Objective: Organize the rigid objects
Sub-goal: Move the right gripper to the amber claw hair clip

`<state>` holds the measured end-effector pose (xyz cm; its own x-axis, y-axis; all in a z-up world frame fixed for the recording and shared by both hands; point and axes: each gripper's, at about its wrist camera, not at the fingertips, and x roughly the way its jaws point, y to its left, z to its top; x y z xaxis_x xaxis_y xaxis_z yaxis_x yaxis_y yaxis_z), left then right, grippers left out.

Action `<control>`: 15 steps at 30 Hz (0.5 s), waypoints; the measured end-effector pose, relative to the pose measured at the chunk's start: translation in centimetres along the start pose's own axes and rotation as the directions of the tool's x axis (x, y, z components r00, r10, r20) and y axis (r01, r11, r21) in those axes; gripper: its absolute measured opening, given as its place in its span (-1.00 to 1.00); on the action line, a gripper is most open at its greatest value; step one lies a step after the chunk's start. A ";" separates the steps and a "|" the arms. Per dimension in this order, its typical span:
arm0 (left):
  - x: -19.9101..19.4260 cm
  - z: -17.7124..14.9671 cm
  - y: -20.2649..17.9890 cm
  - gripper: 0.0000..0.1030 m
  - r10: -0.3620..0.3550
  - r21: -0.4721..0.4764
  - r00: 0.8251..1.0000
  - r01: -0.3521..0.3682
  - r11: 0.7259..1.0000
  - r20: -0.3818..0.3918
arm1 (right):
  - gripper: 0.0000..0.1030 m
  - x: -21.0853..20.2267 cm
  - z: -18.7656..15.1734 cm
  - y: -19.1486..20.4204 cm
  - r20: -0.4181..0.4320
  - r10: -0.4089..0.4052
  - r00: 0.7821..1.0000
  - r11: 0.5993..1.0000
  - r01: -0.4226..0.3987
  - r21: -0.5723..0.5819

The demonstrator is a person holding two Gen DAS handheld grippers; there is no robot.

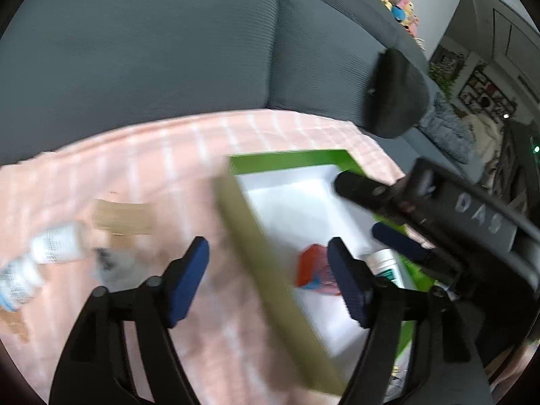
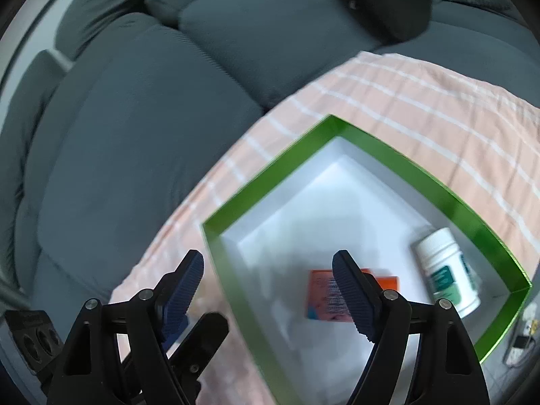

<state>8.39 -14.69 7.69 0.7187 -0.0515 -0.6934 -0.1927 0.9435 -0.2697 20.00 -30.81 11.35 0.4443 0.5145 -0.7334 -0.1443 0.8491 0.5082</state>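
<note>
Blue-padded fingers (image 1: 189, 280) of the left gripper (image 1: 270, 280) fill the lower part of the left wrist view, spread wide with nothing between them but the blurred near wall of a green box (image 1: 287, 162) that passes across the gap. The box has a white inside and sits on a pink checked cloth (image 1: 135, 155) laid over a grey sofa (image 1: 135, 50). Inside it, low in the frame, lie an orange packet (image 1: 310, 266) and a white bottle with a green label (image 1: 384, 263), partly hidden behind the right-hand finger. Only this view shows the things left outside the box: two white bottles (image 1: 57, 243) at the left edge, a tan box (image 1: 121, 217) beside them, and a blurred grey item I cannot make out. The right gripper's black body enters from the right of the frame, over the box.

Turning to the right wrist view, the right gripper (image 2: 270, 290) sits lowest in the frame, its fingers (image 2: 351, 290) also released and holding nothing; the box's near corner lies between them. Here the box is seen whole, with the orange packet just behind the right-hand finger and the bottle lying on its side at the lower right, against the green wall. The sofa cushions fill the upper left.
</note>
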 end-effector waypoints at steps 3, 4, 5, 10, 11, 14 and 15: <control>-1.6 -0.2 1.9 0.42 0.084 -0.007 0.996 -0.084 0.996 0.032 | 0.57 -0.5 -0.4 1.4 0.010 0.061 0.998 0.998 -0.060 -0.035; -2.4 -0.4 2.8 0.42 0.124 -0.015 0.991 -0.123 0.992 0.042 | 0.59 -0.6 -0.6 1.8 0.010 0.076 0.997 0.996 -0.075 -0.045; -2.8 -0.4 3.3 0.42 0.142 -0.020 0.989 -0.141 0.990 0.047 | 0.63 -0.7 -0.8 2.3 0.009 0.089 0.996 0.994 -0.088 -0.057; -6.5 -1.3 7.3 0.46 0.261 -0.085 0.962 -0.254 0.963 0.083 | 0.77 -1.0 -2.2 5.3 0.012 0.100 0.995 0.982 -0.097 -0.164; -7.1 -1.4 8.0 0.46 0.279 -0.098 0.956 -0.271 0.958 0.087 | 0.78 -0.9 -2.5 6.0 0.007 0.102 0.995 0.978 -0.098 -0.185; -9.0 -2.0 10.2 0.46 0.322 -0.145 0.942 -0.308 0.940 0.090 | 0.85 -0.6 -3.7 8.2 -0.024 0.135 0.991 0.958 -0.137 -0.250; -9.6 -2.2 11.0 0.47 0.334 -0.162 0.939 -0.317 0.934 0.088 | 0.85 -0.5 -4.0 8.7 -0.034 0.147 0.988 0.953 -0.151 -0.263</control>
<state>-2.10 -4.53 9.94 0.6689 0.2954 -0.6821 -0.5165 0.8447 -0.1406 15.00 -23.20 14.34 0.3876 0.6379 -0.6654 -0.4376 0.7627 0.4762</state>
